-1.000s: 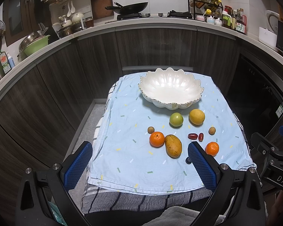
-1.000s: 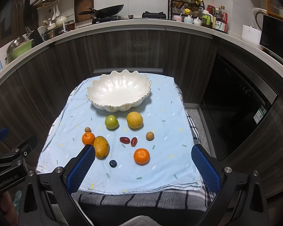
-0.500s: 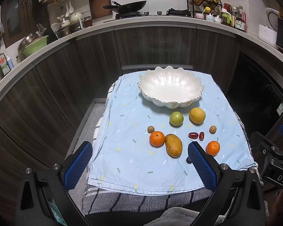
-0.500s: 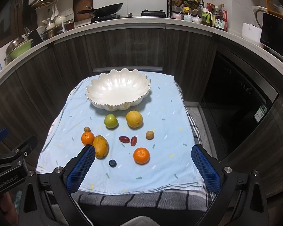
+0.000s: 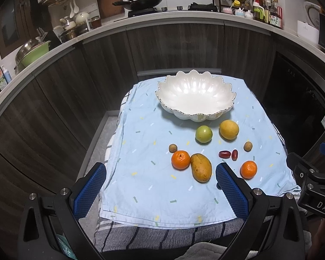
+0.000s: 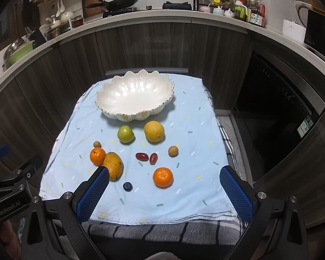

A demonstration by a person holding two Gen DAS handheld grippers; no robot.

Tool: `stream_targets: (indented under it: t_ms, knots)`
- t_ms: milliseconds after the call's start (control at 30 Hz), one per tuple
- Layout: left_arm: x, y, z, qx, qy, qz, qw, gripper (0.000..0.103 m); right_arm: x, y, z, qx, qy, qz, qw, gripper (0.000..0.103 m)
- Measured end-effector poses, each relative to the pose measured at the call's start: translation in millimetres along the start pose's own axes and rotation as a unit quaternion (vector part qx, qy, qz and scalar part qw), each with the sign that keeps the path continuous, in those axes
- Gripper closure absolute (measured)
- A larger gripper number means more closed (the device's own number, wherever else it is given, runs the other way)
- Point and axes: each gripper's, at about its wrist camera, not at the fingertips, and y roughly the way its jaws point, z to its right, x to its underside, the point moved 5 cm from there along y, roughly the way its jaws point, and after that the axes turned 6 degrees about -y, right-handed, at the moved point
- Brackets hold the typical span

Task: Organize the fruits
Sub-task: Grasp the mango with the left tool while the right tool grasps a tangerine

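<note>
The white bowl sits at the far end of the blue cloth, and it has nothing in it. All the fruit lies on the cloth in front of the bowl, so I think the job is just starting.

Near the bowl are a green apple and a yellow orange. Farther from the bowl lies the mango. Its long side points toward the bowl, with the thin end closest to it. 1 small orange touches the mango. Another small orange and a blueberry lie farthest from the bowl.

The left gripper and the right gripper are both spread wide and hold nothing, likely ready to pick.
</note>
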Motion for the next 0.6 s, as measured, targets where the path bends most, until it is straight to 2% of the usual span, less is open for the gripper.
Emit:
stream_targets:
  t_ms: [600]
  knots:
    - [-5.1,42.6,25.2,0.029,0.039,-0.051,0.9975,0.000,-3.0,45.3,6.3,-0.012,-0.004,-0.044,0.999,0.000]
